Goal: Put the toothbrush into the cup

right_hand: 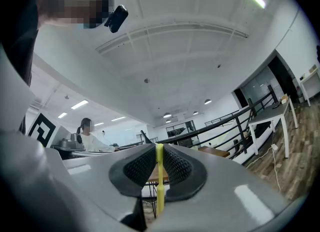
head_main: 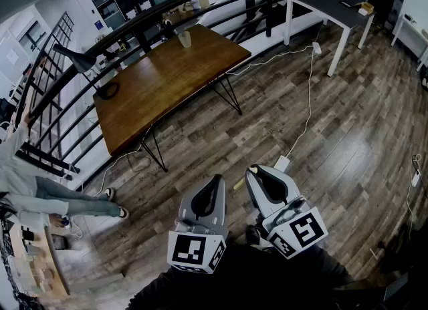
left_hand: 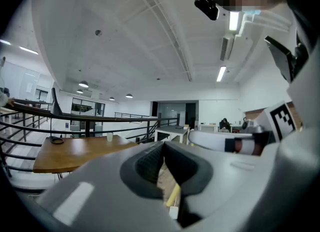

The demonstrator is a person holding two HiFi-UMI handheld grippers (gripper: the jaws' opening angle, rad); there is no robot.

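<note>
The right claw [right_hand: 159, 150] is pinched shut on the thin yellow toothbrush [right_hand: 159, 178] low in the head view, well apart from the cup [head_main: 184, 38] on the wooden table [head_main: 160, 85] at upper left. On that long carry the slim handle could pivot or slip between the pads, or knock the light cup over. The toothbrush's long axis runs upright across the pads in the right gripper view, with one end poking toward the left claw [left_hand: 163, 152], whose jaws are slightly parted and grip nothing; I cannot tell which end is the bristle end.
</note>
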